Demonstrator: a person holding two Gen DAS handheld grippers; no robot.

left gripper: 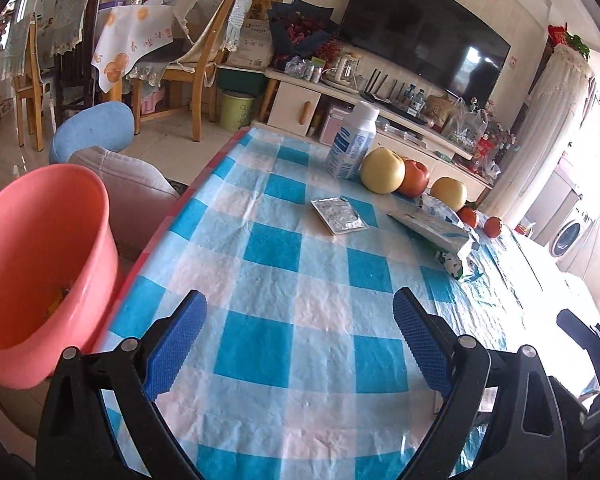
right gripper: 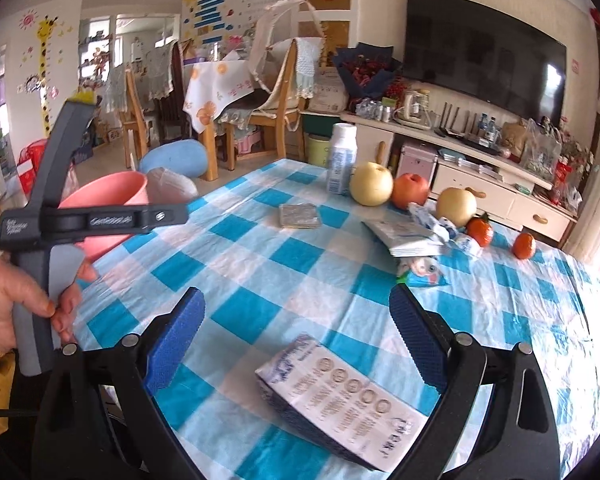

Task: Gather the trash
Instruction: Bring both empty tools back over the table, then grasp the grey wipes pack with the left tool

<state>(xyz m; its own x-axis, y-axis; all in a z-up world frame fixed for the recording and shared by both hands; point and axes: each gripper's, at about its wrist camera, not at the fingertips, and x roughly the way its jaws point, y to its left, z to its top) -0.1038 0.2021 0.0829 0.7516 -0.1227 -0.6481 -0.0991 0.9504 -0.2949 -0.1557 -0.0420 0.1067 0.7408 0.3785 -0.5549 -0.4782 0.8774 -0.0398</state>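
Observation:
A pink bucket (left gripper: 40,264) stands beside the table's left edge, with some scraps inside; it also shows in the right wrist view (right gripper: 108,196). My left gripper (left gripper: 298,312) is open and empty above the blue-checked tablecloth (left gripper: 284,280). My right gripper (right gripper: 296,308) is open, its fingers either side of a flattened milk carton (right gripper: 340,400) lying on the cloth. A silver foil packet (left gripper: 338,214) (right gripper: 298,216) lies mid-table. A crumpled blue-white wrapper (left gripper: 440,232) (right gripper: 416,236) lies near the fruit. A white bottle (left gripper: 354,140) (right gripper: 342,158) stands at the far edge.
Two yellow pears (right gripper: 371,183), an apple (right gripper: 410,190) and two small tangerines (right gripper: 524,246) sit at the table's far side. The left gripper's handle and the hand holding it (right gripper: 40,240) are at the left. A TV cabinet (right gripper: 480,184) and chairs (right gripper: 276,96) stand beyond.

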